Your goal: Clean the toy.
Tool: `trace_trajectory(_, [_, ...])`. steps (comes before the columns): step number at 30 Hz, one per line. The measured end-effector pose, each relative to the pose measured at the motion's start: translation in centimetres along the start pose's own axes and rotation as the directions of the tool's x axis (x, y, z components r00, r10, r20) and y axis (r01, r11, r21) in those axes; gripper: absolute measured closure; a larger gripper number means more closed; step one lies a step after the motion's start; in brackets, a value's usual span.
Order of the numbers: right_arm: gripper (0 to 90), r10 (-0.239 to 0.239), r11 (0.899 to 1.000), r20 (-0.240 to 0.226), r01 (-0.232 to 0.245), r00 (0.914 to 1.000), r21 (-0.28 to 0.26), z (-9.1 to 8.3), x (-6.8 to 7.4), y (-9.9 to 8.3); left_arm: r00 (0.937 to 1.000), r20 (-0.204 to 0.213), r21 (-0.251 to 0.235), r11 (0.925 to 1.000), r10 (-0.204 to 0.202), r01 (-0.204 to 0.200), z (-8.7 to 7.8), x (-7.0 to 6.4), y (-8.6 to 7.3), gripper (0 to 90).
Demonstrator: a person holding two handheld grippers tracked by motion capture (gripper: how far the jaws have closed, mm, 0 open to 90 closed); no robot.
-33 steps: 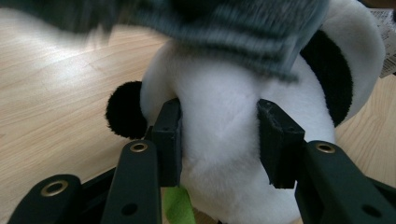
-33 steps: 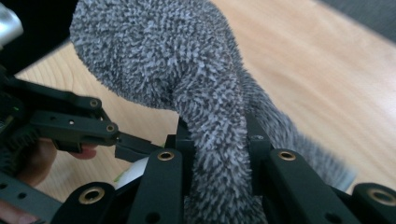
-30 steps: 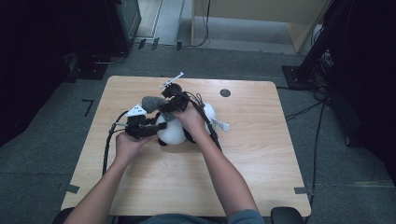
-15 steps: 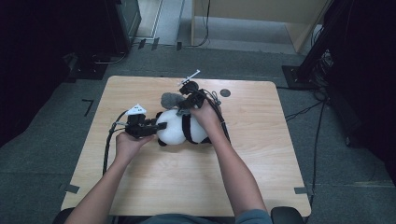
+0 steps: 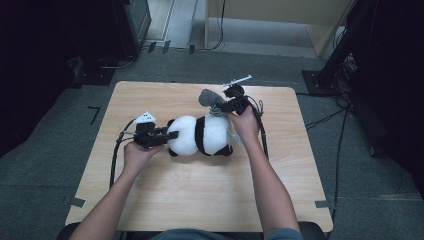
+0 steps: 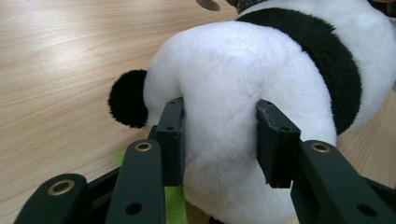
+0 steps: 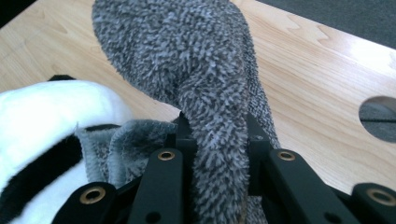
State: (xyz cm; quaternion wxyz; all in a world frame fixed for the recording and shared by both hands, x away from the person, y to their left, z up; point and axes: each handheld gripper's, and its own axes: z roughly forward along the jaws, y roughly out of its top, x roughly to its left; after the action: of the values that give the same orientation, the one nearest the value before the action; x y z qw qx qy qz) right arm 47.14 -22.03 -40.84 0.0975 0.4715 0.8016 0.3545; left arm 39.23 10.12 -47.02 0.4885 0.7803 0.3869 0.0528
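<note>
Panda (image 5: pixel 200 135) lies mid-table (image 5: pixel 150 200). L gripper (image 5: pixel 167 135) clamped on its white rear; R gripper (image 5: pixel 220 106) clamped on grey sock (image 5: pixel 207 97) nr far edge.

Two black two-jaw grippers, left gripper (image 5: pixel 172 135) topped by a grey three-cornered plate, right gripper (image 5: pixel 216 106) likewise; black cables trail from each, brass-coloured rivets sit in the jaw links, forearms bare, dark short sleeves at near edge.
</note>
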Motion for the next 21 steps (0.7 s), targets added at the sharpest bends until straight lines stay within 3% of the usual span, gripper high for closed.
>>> trace_trajectory(7, [75.6, 0.035, 0.999, 0.028, -0.035, 0.9990, -0.018, -0.2, -1.4, -1.1, 1.0000, 0.000, 0.000, 1.0000, 0.002, -0.002, 0.0, 0.0, 0.0, 59.1])
trace_trajectory(13, [76.1, 0.053, 0.997, 0.096, -0.058, 0.9940, 0.053, 0.0, -3.0, -2.6, 1.0000, 0.002, -0.006, 1.0000, 0.003, -0.003, -0.1, 0.1, -0.1, 58.5])
trace_trajectory(16, [76.1, 0.061, 0.996, 0.116, -0.068, 0.9914, 0.058, -0.4, -3.7, -3.0, 1.0000, 0.003, -0.010, 1.0000, 0.000, 0.000, -0.1, 0.2, -0.2, 58.5])
trace_trajectory(18, [76.2, 0.061, 0.997, 0.125, -0.067, 0.9903, 0.048, -1.0, -3.8, -2.8, 1.0000, 0.005, -0.011, 0.9999, 0.000, 0.000, -0.1, 0.2, -0.2, 58.5])
trace_trajectory(21, [76.2, 0.050, 0.999, 0.118, -0.049, 0.9917, -0.011, -2.6, -3.1, -1.5, 1.0000, 0.003, -0.015, 0.9999, -0.001, 0.001, 0.0, 0.1, -0.2, 58.5])
